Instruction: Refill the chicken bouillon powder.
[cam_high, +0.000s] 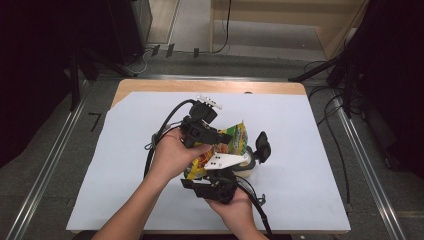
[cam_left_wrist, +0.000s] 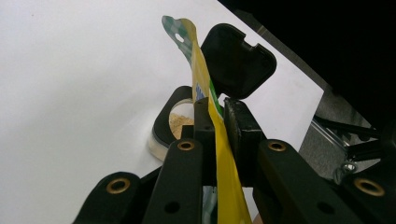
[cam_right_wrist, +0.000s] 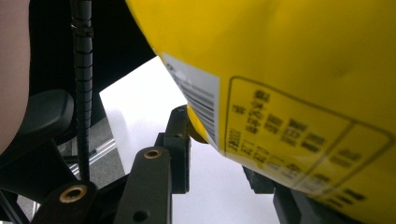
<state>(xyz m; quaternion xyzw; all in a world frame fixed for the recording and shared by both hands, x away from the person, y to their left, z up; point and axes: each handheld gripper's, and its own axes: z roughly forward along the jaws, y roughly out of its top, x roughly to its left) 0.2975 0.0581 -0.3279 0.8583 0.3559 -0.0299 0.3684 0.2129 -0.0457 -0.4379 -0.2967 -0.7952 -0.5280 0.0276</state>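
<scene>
— What does the packet (cam_high: 227, 145) look like?

— Yellow, glossy, with green and red print on its face. The right gripper view shows a barcode and a boxed panel of small text on it; the left gripper view shows a green checked top corner with a hang hole.

— How many things are there?

— One packet, one jar (cam_left_wrist: 175, 128), two grippers. The jar is pale, holds tan powder, and its black hinged lid (cam_left_wrist: 236, 60) stands flipped up.

— Where is the packet, and which way does it run?

— Lifted off the white worktop (cam_high: 300, 150), just over the jar. From above, its long axis slants from near the person toward the far right. I can't tell which end is open.

— And the jaws?

— The left gripper (cam_left_wrist: 216, 121) has its jaws pinched together on the packet's thin edge — seen edge-on between them. The right gripper (cam_right_wrist: 224, 149) has its jaws part-spread around the packet's full lower end, one jaw touching it.
</scene>
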